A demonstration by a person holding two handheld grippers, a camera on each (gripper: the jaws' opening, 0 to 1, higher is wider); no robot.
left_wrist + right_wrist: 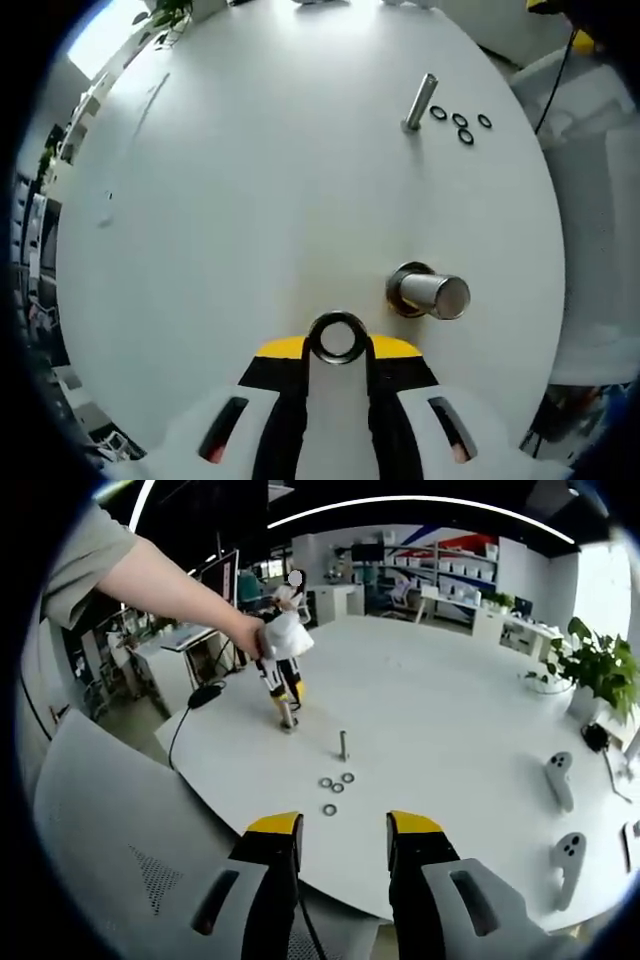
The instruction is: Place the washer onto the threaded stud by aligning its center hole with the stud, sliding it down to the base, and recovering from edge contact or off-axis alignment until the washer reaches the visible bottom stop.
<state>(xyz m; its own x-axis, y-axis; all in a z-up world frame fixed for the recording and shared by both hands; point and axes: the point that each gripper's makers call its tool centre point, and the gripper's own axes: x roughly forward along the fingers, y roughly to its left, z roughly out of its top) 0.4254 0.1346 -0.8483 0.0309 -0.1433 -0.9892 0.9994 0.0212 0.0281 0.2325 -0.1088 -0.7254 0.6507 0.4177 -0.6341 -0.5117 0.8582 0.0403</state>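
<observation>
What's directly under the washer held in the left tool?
Under the washer, through its hole, only white table shows. The stud stands off to the side. The left tool hides what lies beneath itself.

Right claw (jaws apart) facing washers.

Round white desk in an open office. Two game controllers near its right edge, potted plant beyond them. Grey chair back at lower left, shelving along the far wall.
</observation>
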